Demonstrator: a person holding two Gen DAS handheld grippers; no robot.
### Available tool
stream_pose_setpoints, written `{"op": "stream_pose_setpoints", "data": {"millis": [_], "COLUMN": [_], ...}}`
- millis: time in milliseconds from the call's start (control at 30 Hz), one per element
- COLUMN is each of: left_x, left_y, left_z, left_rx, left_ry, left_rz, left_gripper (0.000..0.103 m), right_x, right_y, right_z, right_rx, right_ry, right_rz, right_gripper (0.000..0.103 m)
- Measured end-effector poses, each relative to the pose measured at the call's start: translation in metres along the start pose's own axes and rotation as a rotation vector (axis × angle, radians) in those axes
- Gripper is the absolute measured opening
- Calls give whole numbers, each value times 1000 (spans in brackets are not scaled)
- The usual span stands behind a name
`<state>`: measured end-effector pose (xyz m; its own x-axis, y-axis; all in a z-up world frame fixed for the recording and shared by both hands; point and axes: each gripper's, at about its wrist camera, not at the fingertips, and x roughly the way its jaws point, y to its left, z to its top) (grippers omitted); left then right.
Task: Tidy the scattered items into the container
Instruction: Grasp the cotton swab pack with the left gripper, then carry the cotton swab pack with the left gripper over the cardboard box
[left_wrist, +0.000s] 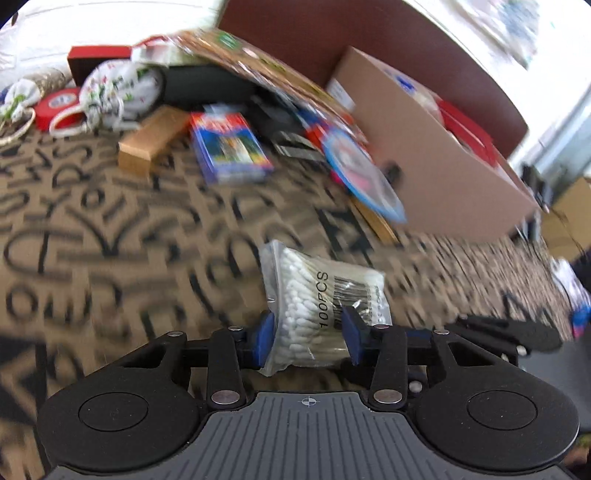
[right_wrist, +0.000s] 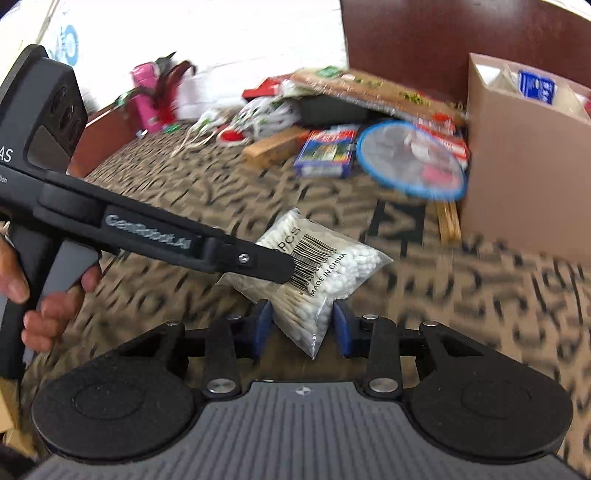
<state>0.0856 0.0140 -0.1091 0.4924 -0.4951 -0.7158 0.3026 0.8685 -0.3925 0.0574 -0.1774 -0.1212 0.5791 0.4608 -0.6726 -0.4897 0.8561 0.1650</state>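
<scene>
Cotton swab bag (left_wrist: 321, 306) held in left claw (left_wrist: 308, 338), pads pressing both sides; long axis runs near-to-far, tilted right. Print reads "100PCS", "MADE IN CHINA", barcode. Right claw (right_wrist: 301, 328) straddles bag corner, seemingly not gripping. Cardboard box (right_wrist: 524, 158) far right on lettered tabletop (left_wrist: 110, 229).

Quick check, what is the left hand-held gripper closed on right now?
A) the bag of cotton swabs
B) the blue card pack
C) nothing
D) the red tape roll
A: in the left wrist view the left hand-held gripper has its blue pads pressed on either side of the bag of cotton swabs, and the right wrist view shows its finger lying across the same bag.
</scene>
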Motion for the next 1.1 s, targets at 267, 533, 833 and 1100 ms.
{"op": "stream_pose_setpoints", "data": {"millis": [267,533,833,1100], "left_x": [-7,1,4,1], "left_y": [-8,-17,-19,-22], "left_z": [-15,-12,-13,-15], "left_rx": [-43,-13,-22,-23], "left_ry": [-7,14,0,-7], "left_rz": [19,21,15,40], "left_gripper": [76,46,64,48], "right_x": [-22,-19,-12,-11], "right_y": [4,6,5,4], "right_z": [-19,-18,-15,-14], "right_rx": [-13,-36,-26,2], "right_ry": [0,-8,-2,1], "right_rz": [-36,-27,-30,-33], "right_gripper": [46,47,53,44]}}
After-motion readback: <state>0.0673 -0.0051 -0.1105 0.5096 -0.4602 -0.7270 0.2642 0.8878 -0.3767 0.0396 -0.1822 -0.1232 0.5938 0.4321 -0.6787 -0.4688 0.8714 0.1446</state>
